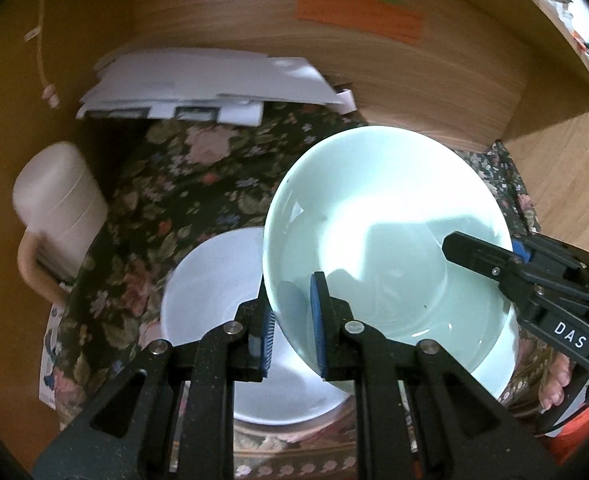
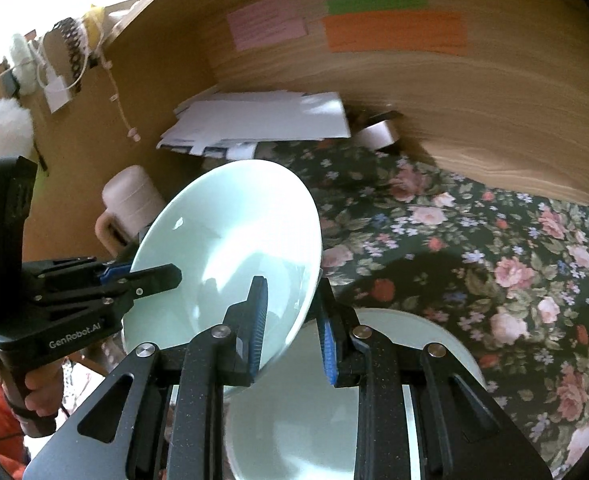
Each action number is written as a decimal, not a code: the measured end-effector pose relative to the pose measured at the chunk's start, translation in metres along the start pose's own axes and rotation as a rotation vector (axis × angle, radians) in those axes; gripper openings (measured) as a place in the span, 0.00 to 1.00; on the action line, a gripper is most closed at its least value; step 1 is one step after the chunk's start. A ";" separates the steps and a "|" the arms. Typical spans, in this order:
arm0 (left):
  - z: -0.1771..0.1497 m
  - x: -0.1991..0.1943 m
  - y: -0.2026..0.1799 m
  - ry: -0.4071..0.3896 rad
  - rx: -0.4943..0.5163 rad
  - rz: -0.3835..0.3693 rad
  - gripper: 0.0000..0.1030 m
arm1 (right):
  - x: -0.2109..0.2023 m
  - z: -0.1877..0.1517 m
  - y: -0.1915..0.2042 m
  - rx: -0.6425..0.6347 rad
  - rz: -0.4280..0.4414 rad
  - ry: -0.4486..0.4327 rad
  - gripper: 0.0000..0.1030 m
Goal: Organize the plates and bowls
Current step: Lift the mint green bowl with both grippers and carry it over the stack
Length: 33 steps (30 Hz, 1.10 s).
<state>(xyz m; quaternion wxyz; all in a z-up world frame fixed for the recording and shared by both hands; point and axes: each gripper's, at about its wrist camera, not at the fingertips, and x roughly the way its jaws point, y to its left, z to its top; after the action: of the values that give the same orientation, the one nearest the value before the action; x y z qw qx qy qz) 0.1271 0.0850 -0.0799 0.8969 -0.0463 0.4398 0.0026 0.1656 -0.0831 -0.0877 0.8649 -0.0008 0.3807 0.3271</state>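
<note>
Pale green bowl [image 1: 378,216], tilted, held off the floral cloth [image 2: 474,240] by both claws; left gripper [image 1: 294,332] clamped on its near rim, one pad inside, one outside; right gripper [image 2: 290,336] pinching the opposite rim likewise (its fingers enter the left view from the right). Below the claws, a white dish [image 1: 214,292], probably a plate; beyond, stacked papers [image 1: 198,80] against the wooden wall [image 1: 374,68].

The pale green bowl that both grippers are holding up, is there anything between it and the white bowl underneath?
Nothing visible. The pale green bowl hangs tilted, the left gripper and right gripper each shut on its rim at opposite sides. The white bowl sits open and empty on the floral cloth; only air shows between them.
</note>
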 end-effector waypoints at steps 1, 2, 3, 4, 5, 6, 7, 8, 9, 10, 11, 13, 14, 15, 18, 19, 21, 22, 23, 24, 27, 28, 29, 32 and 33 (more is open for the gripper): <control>-0.003 -0.001 0.004 0.000 -0.009 0.003 0.16 | 0.002 0.000 0.003 -0.005 0.006 0.004 0.21; -0.005 -0.003 0.008 0.000 -0.017 0.005 0.16 | 0.005 -0.001 0.007 -0.010 0.013 0.008 0.21; -0.007 -0.004 0.010 0.001 -0.023 0.008 0.16 | 0.007 -0.002 0.009 -0.014 0.018 0.012 0.21; -0.009 -0.005 0.015 0.001 -0.032 0.012 0.16 | 0.009 -0.002 0.013 -0.019 0.023 0.016 0.21; -0.010 -0.005 0.017 0.002 -0.036 0.016 0.16 | 0.012 -0.003 0.016 -0.024 0.029 0.020 0.21; -0.012 -0.006 0.021 0.002 -0.042 0.022 0.16 | 0.013 -0.004 0.019 -0.027 0.033 0.024 0.21; -0.014 -0.006 0.025 0.003 -0.049 0.029 0.16 | 0.016 -0.004 0.022 -0.031 0.039 0.028 0.21; -0.015 -0.006 0.027 0.003 -0.052 0.033 0.16 | 0.018 -0.005 0.025 -0.033 0.044 0.033 0.21; -0.017 -0.006 0.031 0.004 -0.058 0.038 0.16 | 0.022 -0.006 0.028 -0.037 0.050 0.040 0.21; -0.019 -0.006 0.034 0.006 -0.063 0.041 0.16 | 0.023 -0.007 0.030 -0.038 0.053 0.043 0.21; -0.020 -0.006 0.036 0.008 -0.066 0.043 0.16 | 0.026 -0.008 0.032 -0.038 0.058 0.050 0.21; -0.024 -0.005 0.042 0.014 -0.076 0.048 0.16 | 0.031 -0.009 0.035 -0.039 0.064 0.061 0.21; -0.026 -0.004 0.044 0.018 -0.078 0.051 0.16 | 0.034 -0.010 0.037 -0.039 0.067 0.069 0.21; -0.027 -0.003 0.045 0.021 -0.080 0.054 0.16 | 0.036 -0.010 0.038 -0.039 0.068 0.074 0.21; -0.031 -0.003 0.049 0.022 -0.082 0.053 0.16 | 0.042 -0.012 0.041 -0.041 0.067 0.088 0.21; -0.031 -0.003 0.049 0.021 -0.082 0.050 0.16 | 0.044 -0.012 0.042 -0.041 0.066 0.092 0.21; -0.032 -0.003 0.049 0.022 -0.079 0.049 0.16 | 0.046 -0.012 0.042 -0.040 0.062 0.100 0.21; -0.032 -0.002 0.049 0.022 -0.075 0.049 0.16 | 0.047 -0.013 0.042 -0.038 0.062 0.104 0.21; -0.032 -0.001 0.049 0.022 -0.072 0.050 0.16 | 0.048 -0.013 0.041 -0.037 0.061 0.109 0.21; -0.032 0.000 0.049 0.022 -0.069 0.053 0.16 | 0.050 -0.013 0.040 -0.036 0.059 0.113 0.21; -0.031 0.004 0.047 0.028 -0.060 0.060 0.16 | 0.053 -0.014 0.038 -0.035 0.051 0.125 0.21; -0.031 0.006 0.047 0.033 -0.057 0.061 0.16 | 0.055 -0.014 0.038 -0.035 0.049 0.129 0.21; -0.031 0.008 0.046 0.036 -0.056 0.061 0.16 | 0.056 -0.015 0.037 -0.034 0.047 0.133 0.22; -0.030 0.012 0.046 0.038 -0.053 0.064 0.16 | 0.057 -0.015 0.035 -0.035 0.045 0.136 0.24; -0.029 0.013 0.045 0.038 -0.051 0.066 0.16 | 0.057 -0.015 0.034 -0.034 0.048 0.137 0.24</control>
<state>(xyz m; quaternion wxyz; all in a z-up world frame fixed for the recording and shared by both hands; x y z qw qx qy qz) 0.1097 0.1271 -0.1114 0.8863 -0.0546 0.4578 0.0427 0.1649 -0.0278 -0.1272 0.8287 -0.0286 0.4332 0.3534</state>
